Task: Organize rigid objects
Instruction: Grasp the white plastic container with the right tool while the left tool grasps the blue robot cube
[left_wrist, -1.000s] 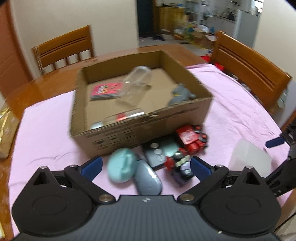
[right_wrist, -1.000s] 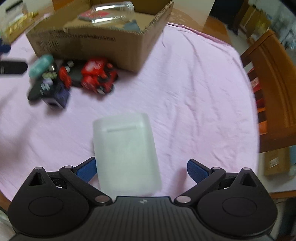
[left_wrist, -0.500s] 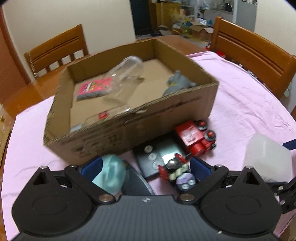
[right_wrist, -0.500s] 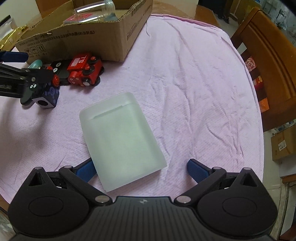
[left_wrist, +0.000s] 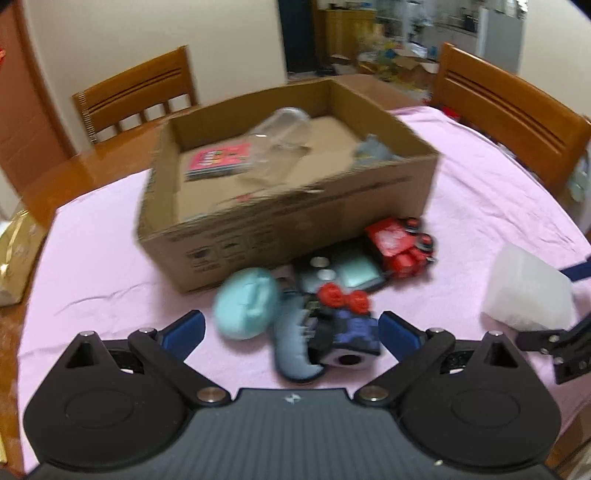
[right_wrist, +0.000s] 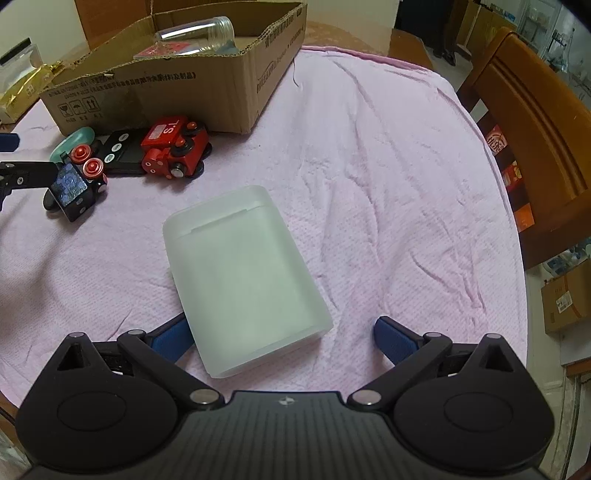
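A cardboard box (left_wrist: 295, 225) stands on the pink cloth and holds a clear jar (left_wrist: 280, 140), a pink card (left_wrist: 218, 160) and a grey toy (left_wrist: 373, 151). In front of it lie a teal case (left_wrist: 247, 302), a grey-blue oval case (left_wrist: 291, 350), a dark remote (left_wrist: 332, 273), a red toy train (left_wrist: 399, 247) and a dark purple cube toy (left_wrist: 351, 339). My left gripper (left_wrist: 291, 328) is open, with the cube toy and oval case between its fingers. My right gripper (right_wrist: 280, 336) is open around the near end of a frosted white box (right_wrist: 240, 273).
Wooden chairs stand at the back left (left_wrist: 136, 99) and right (left_wrist: 509, 114) of the table. A gold bag (left_wrist: 14, 251) lies at the table's left edge. The pink cloth (right_wrist: 388, 177) is bare to the right of the white box.
My left gripper has pulled back and up from the toy pile; the cube toy and oval case now lie between its fingers. My right gripper has edged closer around the white box.
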